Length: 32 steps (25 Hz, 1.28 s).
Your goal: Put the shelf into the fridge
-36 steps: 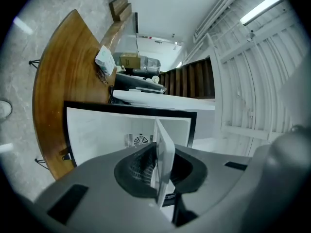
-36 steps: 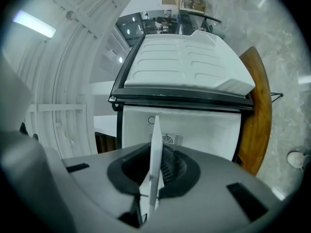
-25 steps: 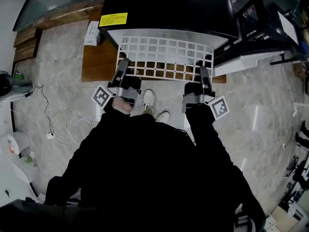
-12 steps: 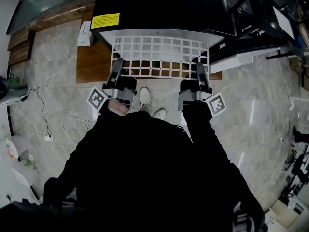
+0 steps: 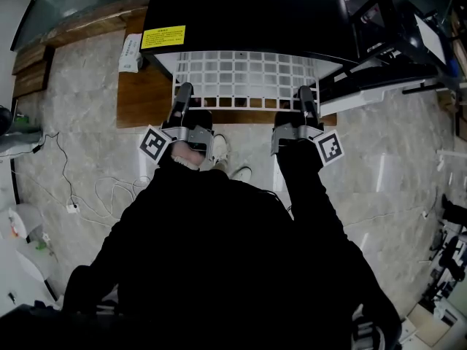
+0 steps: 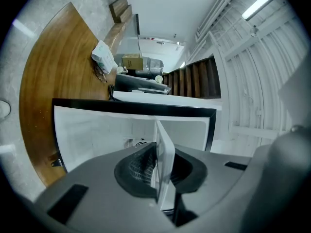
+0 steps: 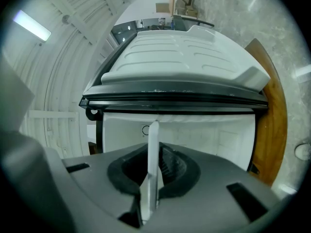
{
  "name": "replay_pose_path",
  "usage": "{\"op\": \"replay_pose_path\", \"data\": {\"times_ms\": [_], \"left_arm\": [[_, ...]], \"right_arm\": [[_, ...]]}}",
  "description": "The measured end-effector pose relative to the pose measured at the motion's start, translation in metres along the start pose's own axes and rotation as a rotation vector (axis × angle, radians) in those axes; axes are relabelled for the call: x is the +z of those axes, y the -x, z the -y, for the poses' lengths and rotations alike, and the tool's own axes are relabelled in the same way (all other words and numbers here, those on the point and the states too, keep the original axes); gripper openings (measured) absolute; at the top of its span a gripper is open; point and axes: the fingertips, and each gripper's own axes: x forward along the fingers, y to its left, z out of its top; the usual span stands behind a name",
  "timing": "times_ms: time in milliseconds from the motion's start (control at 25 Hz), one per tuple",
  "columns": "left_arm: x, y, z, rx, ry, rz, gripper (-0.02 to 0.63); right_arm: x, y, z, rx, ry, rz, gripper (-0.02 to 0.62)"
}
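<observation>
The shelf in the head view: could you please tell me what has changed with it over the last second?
The shelf has slid further into the fridge, so less of its grid shows outside. The left gripper and right gripper followed it forward. Both stay shut on its near edge.

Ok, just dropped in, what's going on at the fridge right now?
A person is fitting a white grid shelf into the open black fridge. The left gripper and the right gripper each have their jaws shut on the shelf's near edge, one near each corner. The shelf's far part is under the fridge's top, inside the opening; the near rows stick out over the wooden platform.
</observation>
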Motion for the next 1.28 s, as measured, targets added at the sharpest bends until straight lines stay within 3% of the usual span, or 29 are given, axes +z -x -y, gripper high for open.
{"op": "replay_pose_path", "data": {"times_ms": [1280], "left_arm": [[0.034, -0.121, -0.007, -0.035, -0.093, 0.109, 0.038]], "right_arm": [[0.014, -0.129, -0.002, 0.014, 0.021, 0.120, 0.032]]}}
